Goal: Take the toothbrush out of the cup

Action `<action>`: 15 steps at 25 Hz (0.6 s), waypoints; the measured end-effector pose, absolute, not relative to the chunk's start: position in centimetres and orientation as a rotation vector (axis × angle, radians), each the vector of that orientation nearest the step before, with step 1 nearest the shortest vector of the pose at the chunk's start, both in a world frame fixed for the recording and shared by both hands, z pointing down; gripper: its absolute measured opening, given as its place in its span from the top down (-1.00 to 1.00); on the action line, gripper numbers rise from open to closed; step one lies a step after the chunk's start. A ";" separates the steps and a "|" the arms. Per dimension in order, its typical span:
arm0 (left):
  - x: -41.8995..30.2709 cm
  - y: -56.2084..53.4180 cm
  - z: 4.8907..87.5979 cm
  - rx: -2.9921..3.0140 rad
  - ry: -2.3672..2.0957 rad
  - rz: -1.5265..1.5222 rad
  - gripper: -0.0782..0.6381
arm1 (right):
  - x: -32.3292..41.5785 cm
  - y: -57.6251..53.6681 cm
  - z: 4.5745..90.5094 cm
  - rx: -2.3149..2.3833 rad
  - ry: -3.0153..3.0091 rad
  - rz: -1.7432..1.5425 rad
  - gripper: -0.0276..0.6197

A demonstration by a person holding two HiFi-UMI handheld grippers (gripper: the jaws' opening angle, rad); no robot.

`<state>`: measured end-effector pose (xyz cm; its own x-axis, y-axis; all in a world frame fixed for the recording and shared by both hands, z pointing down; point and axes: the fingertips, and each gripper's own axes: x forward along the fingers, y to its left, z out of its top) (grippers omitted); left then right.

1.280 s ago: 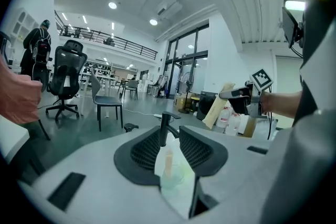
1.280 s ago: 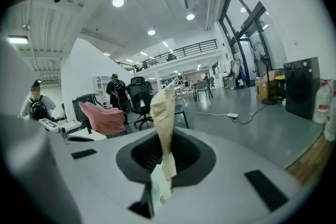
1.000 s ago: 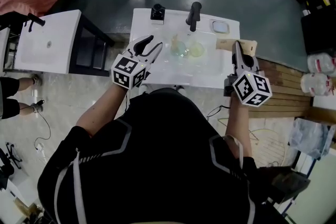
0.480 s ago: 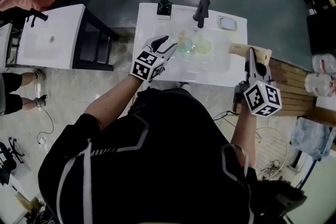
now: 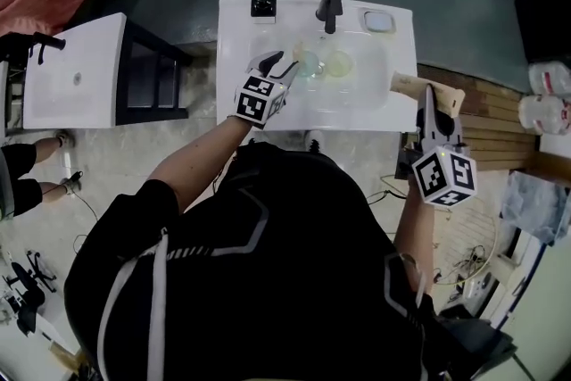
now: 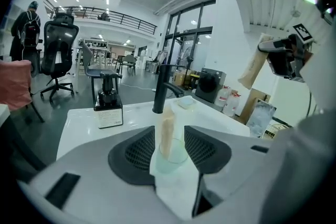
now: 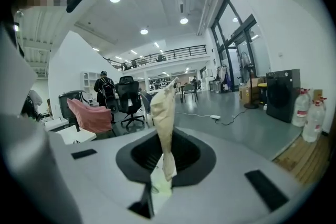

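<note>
A clear pale-green cup (image 6: 172, 157) stands in the white basin (image 5: 357, 103), with a cream paper-wrapped toothbrush (image 6: 167, 128) upright in it. My left gripper (image 6: 170, 140) is open, its jaws having just been opening. The cup sits in the gap at their tips and the pads do not press on it. From the head view, the left gripper (image 5: 282, 65) reaches into the basin just left of the cup (image 5: 309, 67). Off the basin's right edge, my right gripper (image 5: 428, 98) is shut on a cream wrapped stick (image 7: 163, 107) like the toothbrush, which juts toward the counter corner (image 5: 419, 86).
A second, yellowish cup (image 5: 339, 62) sits right of the first. A black faucet (image 5: 330, 3), a soap dispenser (image 5: 263, 3) and a soap dish (image 5: 378, 20) line the back rim. Another white sink unit (image 5: 76, 76) stands left, wooden boards (image 5: 486, 129) right.
My left gripper has come down and forward from the counter's front-left edge into the basin, up to the cup. The right gripper has shifted a little at the right edge, still gripping its stick.
</note>
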<state>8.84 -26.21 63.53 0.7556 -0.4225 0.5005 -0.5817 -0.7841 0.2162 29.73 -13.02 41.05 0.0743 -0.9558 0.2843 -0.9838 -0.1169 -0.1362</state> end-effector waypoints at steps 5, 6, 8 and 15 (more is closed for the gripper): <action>9.6 -26.5 65.6 2.571 -0.757 0.666 0.33 | 29.7 -11.9 41.9 2.246 -1.993 0.505 0.81; 9.9 -26.5 65.9 2.568 -0.749 0.668 0.33 | 29.7 -11.8 42.0 2.245 -1.986 0.508 0.81; 10.4 -26.5 66.4 2.564 -0.739 0.673 0.33 | 29.9 -11.4 42.2 2.257 -1.974 0.513 0.81; 11.6 -27.3 69.0 2.487 -0.757 0.707 0.33 | 31.0 -9.9 42.5 2.302 -1.919 0.502 0.81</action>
<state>11.58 -27.31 69.02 0.7188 -0.3794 0.5825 -0.6067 -0.7514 0.2593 30.97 -9.91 42.50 0.1499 -0.9375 0.3142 -0.9713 -0.1989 -0.1302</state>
